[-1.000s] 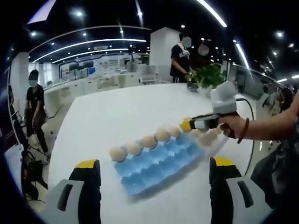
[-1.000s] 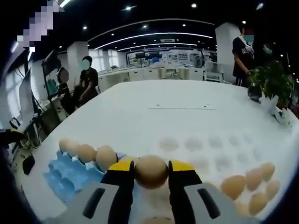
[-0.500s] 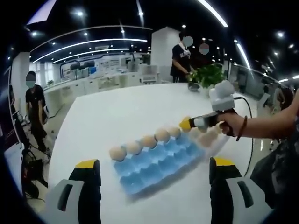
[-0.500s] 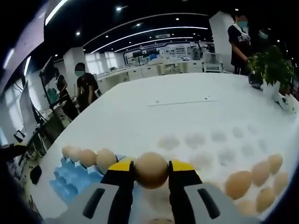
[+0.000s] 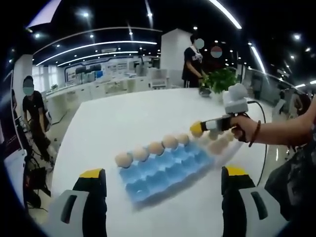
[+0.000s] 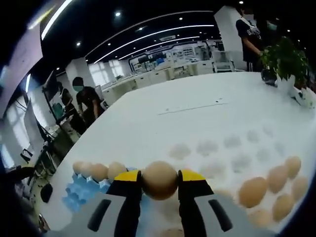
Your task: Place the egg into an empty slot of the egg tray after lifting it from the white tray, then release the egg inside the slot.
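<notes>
egg tray (image 5: 165, 170) left of white tray (image 6: 247, 153) on table (image 5: 123, 123); eggs (image 5: 148, 150) along tray's far row.

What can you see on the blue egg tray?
The blue egg tray lies flat on the white table. It looks like moulded plastic with rows of cups. One far edge row holds a line of brown eggs; the nearer cups look empty. In the right gripper view it sits low on the left.

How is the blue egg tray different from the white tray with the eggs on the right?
The blue egg tray is bright blue and stands out; the white tray nearly blends into the white table. The blue egg tray holds one row of eggs along its far edge, while the white tray has eggs clustered at one end, its other dimples bare. Both have rows of egg slots and lie flat on the table.
</notes>
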A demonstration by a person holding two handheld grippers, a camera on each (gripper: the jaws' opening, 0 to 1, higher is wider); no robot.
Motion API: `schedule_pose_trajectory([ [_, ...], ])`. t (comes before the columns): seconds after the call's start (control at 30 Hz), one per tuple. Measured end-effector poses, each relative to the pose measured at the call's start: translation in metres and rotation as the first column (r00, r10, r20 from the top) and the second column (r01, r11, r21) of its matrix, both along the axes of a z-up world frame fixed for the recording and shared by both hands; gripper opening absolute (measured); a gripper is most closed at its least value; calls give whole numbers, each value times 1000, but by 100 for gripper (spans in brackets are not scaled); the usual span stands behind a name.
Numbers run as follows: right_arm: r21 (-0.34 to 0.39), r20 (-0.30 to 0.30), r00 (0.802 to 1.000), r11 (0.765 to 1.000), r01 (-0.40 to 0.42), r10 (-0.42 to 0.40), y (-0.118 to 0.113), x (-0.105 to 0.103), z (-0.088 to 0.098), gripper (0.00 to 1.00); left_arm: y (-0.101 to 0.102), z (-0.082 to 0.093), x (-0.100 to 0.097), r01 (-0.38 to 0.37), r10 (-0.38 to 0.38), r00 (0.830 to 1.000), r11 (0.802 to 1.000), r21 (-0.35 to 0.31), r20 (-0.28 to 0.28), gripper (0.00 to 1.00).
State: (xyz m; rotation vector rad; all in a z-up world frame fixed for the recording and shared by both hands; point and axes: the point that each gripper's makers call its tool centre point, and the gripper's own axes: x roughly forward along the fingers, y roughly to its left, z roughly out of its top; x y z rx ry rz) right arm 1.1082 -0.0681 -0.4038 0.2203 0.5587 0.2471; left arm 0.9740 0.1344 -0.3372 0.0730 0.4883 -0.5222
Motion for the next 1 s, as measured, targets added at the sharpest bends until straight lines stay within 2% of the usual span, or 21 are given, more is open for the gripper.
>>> schedule_pose_trajectory([
  [0.47, 25, 50, 993, 994, -109, 108, 35, -4, 21, 29, 5, 1, -5, 5, -5, 1000, 1000, 10, 5, 99],
  [1.0, 27, 50, 970, 971, -238, 237, 85, -14, 20, 29, 8, 1, -8, 4, -4, 1000, 1000, 11, -2, 99],
])
